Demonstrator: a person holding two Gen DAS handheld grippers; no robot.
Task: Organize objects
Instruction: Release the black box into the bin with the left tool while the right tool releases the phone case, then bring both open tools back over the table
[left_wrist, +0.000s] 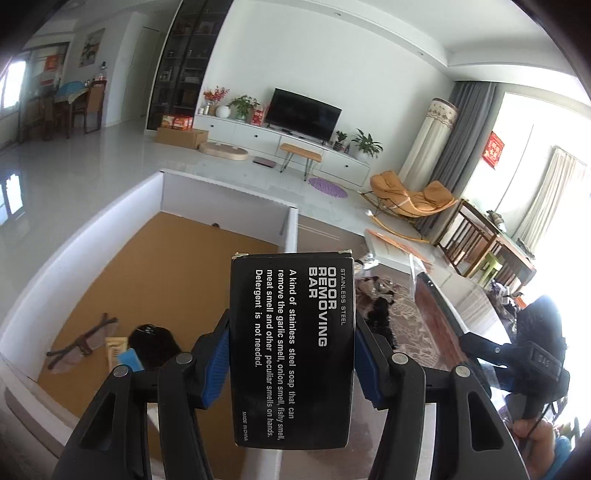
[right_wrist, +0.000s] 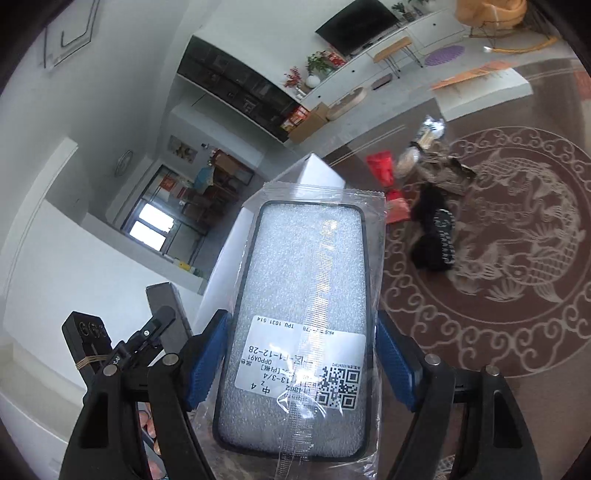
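Risk sat mainly with the black cardboard odor-removing-bar box (left_wrist: 291, 347): you held it by its long edges, above the right-hand wall of the white-walled cardboard box with a brown floor (left_wrist: 162, 266), so an early release could have dropped it outside, onto the patterned brown rug (right_wrist: 517, 295). Your left gripper (left_wrist: 291, 354) was closed to the box's width, blue pads pressed on both sides. Your right gripper (right_wrist: 301, 358) likewise clamped the clear-bagged phone case with white foam insert (right_wrist: 303, 302); the slick bag could have slid out. Inside, near the front-left corner of the floor, lay clear-lens glasses (left_wrist: 81, 343) and a round black object (left_wrist: 151, 341).
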